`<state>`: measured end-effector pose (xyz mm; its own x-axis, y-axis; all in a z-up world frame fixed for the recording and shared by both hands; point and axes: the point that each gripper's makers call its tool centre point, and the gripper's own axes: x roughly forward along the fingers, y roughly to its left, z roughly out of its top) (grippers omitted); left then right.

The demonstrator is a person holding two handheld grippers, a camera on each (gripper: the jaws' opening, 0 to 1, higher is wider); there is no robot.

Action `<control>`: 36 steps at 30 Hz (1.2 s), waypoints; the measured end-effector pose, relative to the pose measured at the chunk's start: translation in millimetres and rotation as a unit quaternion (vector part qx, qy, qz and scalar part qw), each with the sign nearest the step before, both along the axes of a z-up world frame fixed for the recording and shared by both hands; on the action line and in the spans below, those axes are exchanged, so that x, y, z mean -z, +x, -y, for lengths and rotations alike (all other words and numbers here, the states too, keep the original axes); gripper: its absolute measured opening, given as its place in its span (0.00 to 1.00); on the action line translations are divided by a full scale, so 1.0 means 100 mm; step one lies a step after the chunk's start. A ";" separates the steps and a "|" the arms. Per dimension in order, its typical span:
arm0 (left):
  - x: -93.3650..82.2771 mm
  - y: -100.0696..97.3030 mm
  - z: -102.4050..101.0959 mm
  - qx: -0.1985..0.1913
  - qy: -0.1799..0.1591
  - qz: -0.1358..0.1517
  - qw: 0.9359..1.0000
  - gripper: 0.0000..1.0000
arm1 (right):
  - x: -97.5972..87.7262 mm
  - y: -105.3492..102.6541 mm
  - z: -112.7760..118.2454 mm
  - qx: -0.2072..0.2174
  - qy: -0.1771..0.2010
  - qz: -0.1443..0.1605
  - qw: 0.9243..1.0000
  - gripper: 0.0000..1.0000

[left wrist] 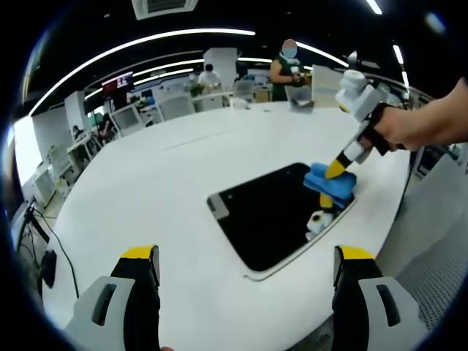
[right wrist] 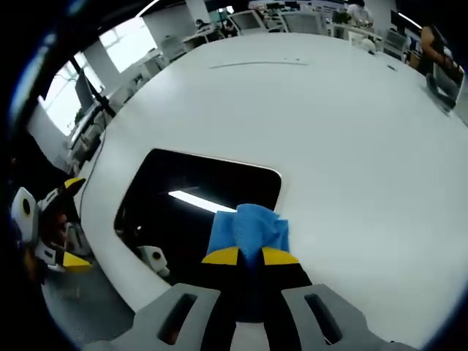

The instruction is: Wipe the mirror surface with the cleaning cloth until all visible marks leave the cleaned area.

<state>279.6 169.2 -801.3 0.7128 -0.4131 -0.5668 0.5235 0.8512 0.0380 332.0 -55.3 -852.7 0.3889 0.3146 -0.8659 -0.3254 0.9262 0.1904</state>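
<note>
the wiping step is judged to be in hand. the mirror (left wrist: 281, 212) lies flat on the white tabletop (left wrist: 168, 175), close to its near edge. a blue cleaning cloth (right wrist: 248, 228) is clamped between the closed jaws of the right gripper (right wrist: 249, 256) and pressed on the mirror near one of its corners. the left gripper (left wrist: 247, 262) is held over the tabletop edge, jaws wide apart and empty. next, strokes across the dark glass are called for, with pressure kept even. no containers are seen.
</note>
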 end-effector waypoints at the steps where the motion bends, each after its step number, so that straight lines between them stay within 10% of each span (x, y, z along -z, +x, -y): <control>1: 0.00 0.00 0.00 0.000 0.000 0.000 1.000 0.99 | 0.00 -0.02 0.00 0.000 0.000 0.000 1.000 0.04; 36: -0.01 -0.04 0.03 0.006 -0.005 -0.003 1.000 0.99 | 0.01 -0.35 -0.01 0.007 0.003 -0.011 1.000 0.04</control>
<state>276.0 166.2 -799.9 0.7042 -0.4275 -0.5669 0.5343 0.8449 0.0265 296.7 -54.3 -853.5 0.3739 0.3139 -0.8728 -0.3077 0.9297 0.2025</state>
